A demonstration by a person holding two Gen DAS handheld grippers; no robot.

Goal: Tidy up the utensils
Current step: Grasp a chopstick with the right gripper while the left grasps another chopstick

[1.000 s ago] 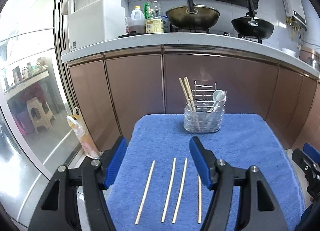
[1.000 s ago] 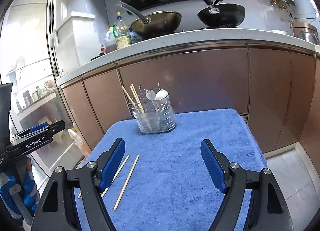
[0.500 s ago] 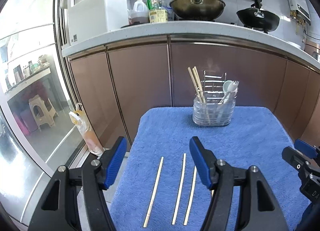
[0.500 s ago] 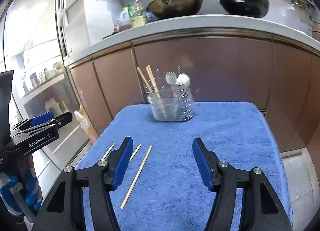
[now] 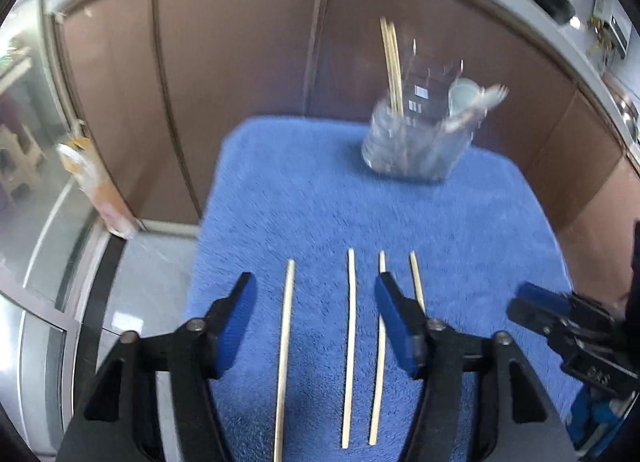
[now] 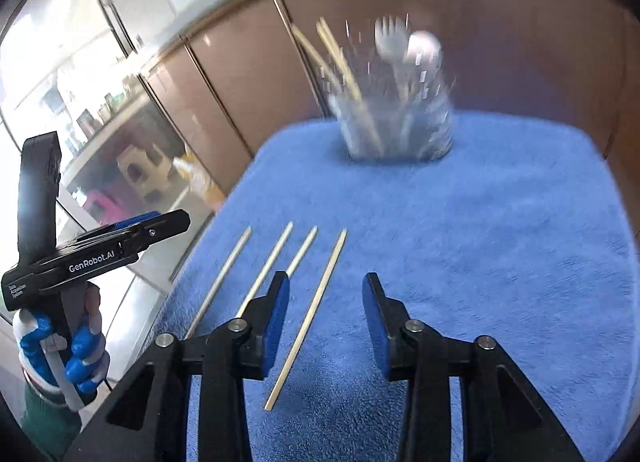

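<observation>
Left tongs [image 5: 314,312]: apart, just been narrowing, nothing pinched. Two chopsticks lie in the gap under the pads, untouched as far as visible. Right tongs [image 6: 325,312]: apart too, just been narrowing fast, straddling the rightmost chopstick [image 6: 308,318], not yet clamped on it.

Four loose chopsticks [image 5: 348,286] in a near-parallel row on the blue towel [image 5: 460,230] covering the worktop, on the near side of the clear utensil holder [image 5: 412,150], well apart from it. Holder at the towel's far edge, already carrying upright chopsticks [image 5: 391,62] plus a spoon and fork.

Handling, judged: thin wooden sticks, very light, stiff, round or nearly so, likely to roll or pivot if pinched off-centre. Towel pile is soft, so sticks sit slightly sunk; pads probably need to press into the nap to get under the widest part. Best hold looks like across the shaft near mid-length, to keep it balanced for tipping upright into the holder. End grip risks droop and swing. Low breakage risk; main risk is slipping out or catching a neighbour, since left-side sticks lie close together. Holder looks light and could tip if nudged.
</observation>
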